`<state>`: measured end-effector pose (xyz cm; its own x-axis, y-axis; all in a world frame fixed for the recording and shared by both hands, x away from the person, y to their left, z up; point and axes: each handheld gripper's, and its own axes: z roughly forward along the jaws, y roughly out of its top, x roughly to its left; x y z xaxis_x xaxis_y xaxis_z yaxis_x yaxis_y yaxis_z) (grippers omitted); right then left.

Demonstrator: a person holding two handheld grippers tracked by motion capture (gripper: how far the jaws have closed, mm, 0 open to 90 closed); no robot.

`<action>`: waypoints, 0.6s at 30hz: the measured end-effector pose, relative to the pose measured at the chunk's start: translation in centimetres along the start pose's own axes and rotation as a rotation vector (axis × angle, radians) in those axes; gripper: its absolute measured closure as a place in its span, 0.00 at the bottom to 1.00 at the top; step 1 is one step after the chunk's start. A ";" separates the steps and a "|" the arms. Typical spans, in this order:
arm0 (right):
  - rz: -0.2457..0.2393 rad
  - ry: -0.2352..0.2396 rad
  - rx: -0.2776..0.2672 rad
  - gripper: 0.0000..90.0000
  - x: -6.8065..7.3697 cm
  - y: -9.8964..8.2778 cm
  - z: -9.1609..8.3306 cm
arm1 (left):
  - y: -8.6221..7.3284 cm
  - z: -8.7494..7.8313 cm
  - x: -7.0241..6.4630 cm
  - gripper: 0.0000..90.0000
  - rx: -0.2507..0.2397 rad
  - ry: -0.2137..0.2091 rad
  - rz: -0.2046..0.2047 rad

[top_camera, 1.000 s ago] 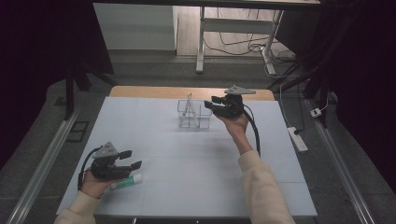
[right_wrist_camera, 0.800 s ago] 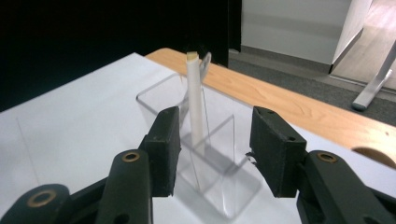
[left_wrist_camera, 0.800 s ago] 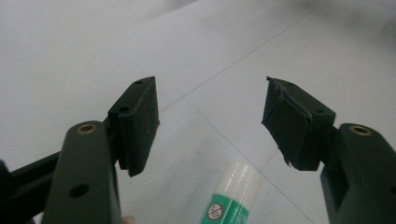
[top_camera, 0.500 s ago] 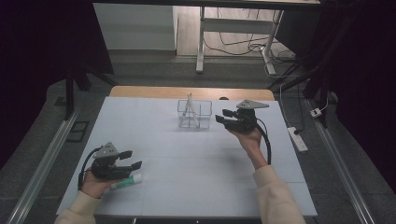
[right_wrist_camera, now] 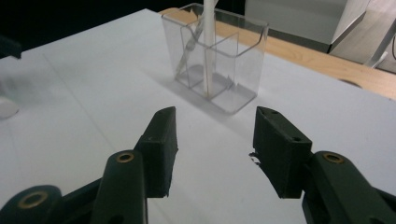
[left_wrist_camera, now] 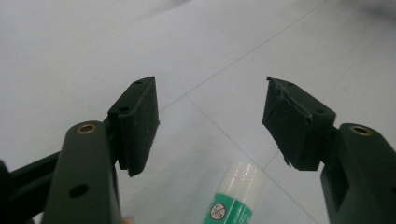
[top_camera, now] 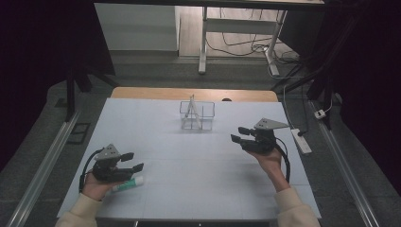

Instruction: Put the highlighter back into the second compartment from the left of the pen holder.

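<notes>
Jaws of the left gripper (top_camera: 134, 161) stand wide over the glue stick (top_camera: 126, 184), which lies near-left, cap pointing right, partly hidden under the hand. Mid-far, a clear divided holder (top_camera: 197, 115) holds one white stick, hard to identify. Right gripper (top_camera: 240, 134): jaws just opening, empty.

We see bench (top_camera: 189, 156) from high view, looking forward and down, far off. Left gripper view sits close above bench, near glue stick (left_wrist_camera: 233, 198). Right gripper view looks low toward clear holder (right_wrist_camera: 217, 56) at far edge; high view shares both.
</notes>
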<state>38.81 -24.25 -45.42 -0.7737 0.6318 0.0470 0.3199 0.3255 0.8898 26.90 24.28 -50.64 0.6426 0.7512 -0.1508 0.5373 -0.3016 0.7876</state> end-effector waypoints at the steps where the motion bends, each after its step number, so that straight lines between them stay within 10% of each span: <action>1: -0.001 0.004 0.005 0.54 0.1 -0.3 -0.3 | 0.0 0.0 0.0 0.40 0.000 0.000 0.000; 18: -0.017 0.002 0.060 0.51 0.3 -4.1 -4.3 | 0.1 -0.3 0.1 0.39 -0.009 0.012 0.004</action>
<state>34.90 -28.39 -47.11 -0.7802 0.6246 0.0328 0.3386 0.3776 0.8618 26.83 24.50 -50.43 0.6377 0.7573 -0.1406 0.5298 -0.2988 0.7938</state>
